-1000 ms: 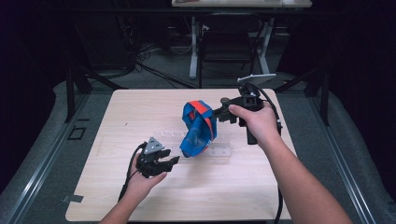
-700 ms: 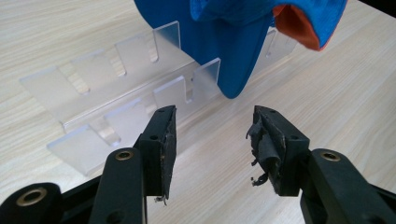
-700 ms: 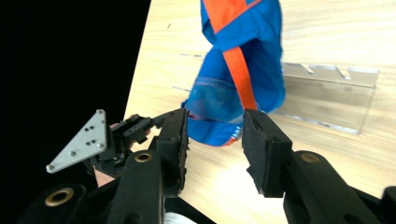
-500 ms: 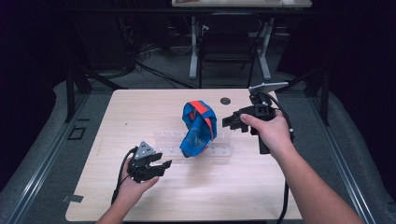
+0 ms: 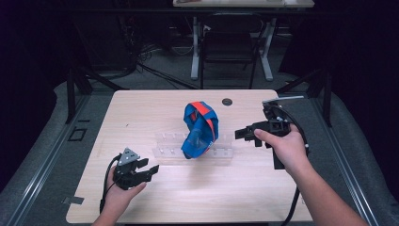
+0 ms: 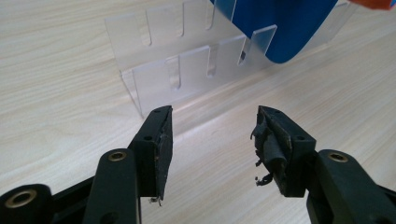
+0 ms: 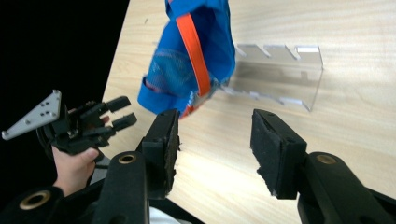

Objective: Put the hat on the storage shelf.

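Perhaps a lab — dark room, wooden table [image 5: 141,113], floor cables [image 5: 155,70]

Left gripper [image 5: 149,170]: black body, grey three-cornered plate [image 5: 128,157] with small holes on top, black cable [image 5: 106,186] looping from its rear. Right gripper [image 5: 242,134]: black, black cable [image 5: 295,126] arching behind. Jaws of both: black, brass-ringed pivot holes, frayed dark pads [image 6: 269,144]. Forearms bare, no sleeves.

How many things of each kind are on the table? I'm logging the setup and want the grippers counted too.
Blue fabric bag with orange straps: 1
Clear acrylic slotted rack: 1
Small dark round disc: 1
Handheld black grippers: 2, left gripper, right gripper
Total: 5
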Action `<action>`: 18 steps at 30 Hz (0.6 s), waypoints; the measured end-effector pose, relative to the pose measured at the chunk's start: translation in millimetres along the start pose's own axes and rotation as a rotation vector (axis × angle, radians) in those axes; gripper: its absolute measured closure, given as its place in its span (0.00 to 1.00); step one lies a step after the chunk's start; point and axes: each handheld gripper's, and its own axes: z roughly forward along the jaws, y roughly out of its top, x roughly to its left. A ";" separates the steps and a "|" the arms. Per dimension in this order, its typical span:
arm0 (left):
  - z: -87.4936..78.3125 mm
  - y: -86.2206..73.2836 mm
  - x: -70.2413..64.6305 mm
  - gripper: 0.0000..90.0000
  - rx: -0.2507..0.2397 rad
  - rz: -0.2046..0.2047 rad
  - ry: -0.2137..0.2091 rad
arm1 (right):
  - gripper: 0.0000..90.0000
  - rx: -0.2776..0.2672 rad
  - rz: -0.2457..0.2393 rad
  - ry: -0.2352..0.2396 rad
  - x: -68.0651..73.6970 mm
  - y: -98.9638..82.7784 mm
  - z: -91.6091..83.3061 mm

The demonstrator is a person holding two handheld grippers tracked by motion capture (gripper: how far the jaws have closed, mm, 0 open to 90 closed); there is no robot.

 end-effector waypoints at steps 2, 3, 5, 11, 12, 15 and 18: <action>-2.5 -1.4 1.1 0.51 0.005 0.003 0.003 | 0.57 -0.002 -0.014 -0.013 -1.9 -4.7 -0.7; -3.2 -2.1 1.5 0.51 -0.001 0.000 0.007 | 0.57 -0.004 -0.022 -0.021 -2.7 -7.0 -0.8; -4.7 -3.2 3.2 0.51 -0.003 -0.004 0.011 | 0.57 -0.005 -0.034 -0.029 -4.7 -11.1 -1.2; -5.8 -7.1 6.5 0.51 -0.022 -0.026 0.016 | 0.57 -0.024 -0.037 -0.042 -14.3 -24.3 2.7; -5.6 -9.4 7.4 0.51 -0.026 -0.026 0.023 | 0.57 -0.025 -0.038 -0.042 -16.3 -26.6 4.3; -4.0 -13.4 8.9 0.51 -0.021 -0.018 0.037 | 0.56 -0.016 -0.041 -0.047 -22.0 -33.3 9.7; -2.3 -17.3 11.8 0.51 -0.013 -0.024 0.038 | 0.57 0.005 -0.066 -0.065 -27.5 -42.0 16.2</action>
